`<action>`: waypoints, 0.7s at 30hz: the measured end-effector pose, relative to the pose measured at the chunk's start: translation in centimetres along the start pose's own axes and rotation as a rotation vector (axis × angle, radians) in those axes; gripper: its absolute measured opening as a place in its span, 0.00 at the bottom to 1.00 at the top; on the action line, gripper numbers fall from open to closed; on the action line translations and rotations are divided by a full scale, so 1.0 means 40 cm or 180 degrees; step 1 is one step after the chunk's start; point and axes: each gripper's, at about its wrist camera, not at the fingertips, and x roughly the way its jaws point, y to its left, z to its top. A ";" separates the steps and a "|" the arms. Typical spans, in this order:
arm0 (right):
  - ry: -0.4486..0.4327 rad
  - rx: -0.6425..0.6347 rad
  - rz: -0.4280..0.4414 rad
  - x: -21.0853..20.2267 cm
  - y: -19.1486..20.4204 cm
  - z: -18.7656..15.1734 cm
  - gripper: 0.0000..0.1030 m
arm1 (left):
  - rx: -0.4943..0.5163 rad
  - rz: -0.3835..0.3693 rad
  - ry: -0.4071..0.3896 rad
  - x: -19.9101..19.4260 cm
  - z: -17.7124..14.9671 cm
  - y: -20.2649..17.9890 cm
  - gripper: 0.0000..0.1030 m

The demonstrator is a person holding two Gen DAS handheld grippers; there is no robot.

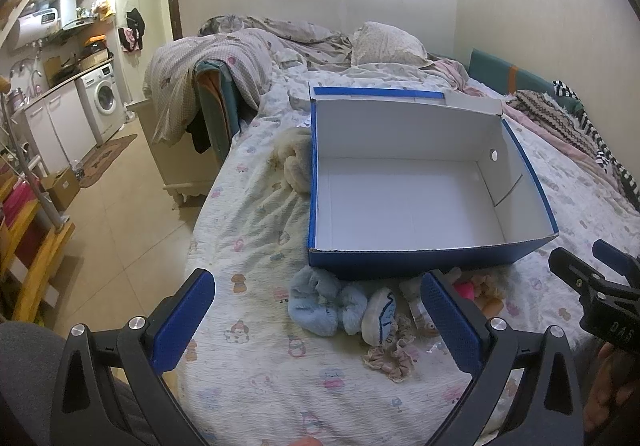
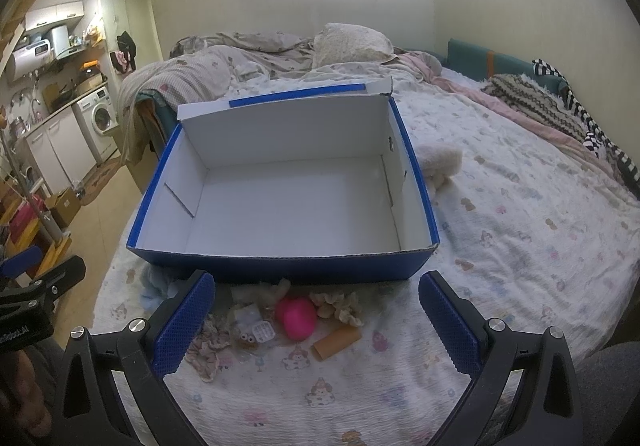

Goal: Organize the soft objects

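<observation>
An empty blue cardboard box (image 1: 528, 165) with a white inside sits on the bed; it also shows in the right wrist view (image 2: 420, 181). Small soft things lie in front of it: a blue fluffy toy (image 1: 320, 304), a white and blue plush (image 1: 380, 316), a beige scrunchie (image 1: 390, 360), a pink ball (image 2: 298, 316), a cream scrunchie (image 2: 338, 306), an orange roll (image 2: 336, 342). A cream plush (image 1: 294, 161) lies beside the box. My left gripper (image 1: 316, 326) is open above the blue toy. My right gripper (image 2: 316, 326) is open above the pink ball.
The bed sheet (image 2: 520, 246) has a cartoon print. Crumpled quilts and a pillow (image 1: 384, 43) lie at the far end, striped clothes (image 2: 592, 129) at the right. The floor and a washing machine (image 1: 102, 101) are to the left of the bed.
</observation>
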 end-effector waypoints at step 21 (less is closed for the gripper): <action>0.0002 -0.0006 0.0001 0.000 0.000 0.000 1.00 | 0.0003 0.0001 -0.0008 0.000 0.004 0.000 1.00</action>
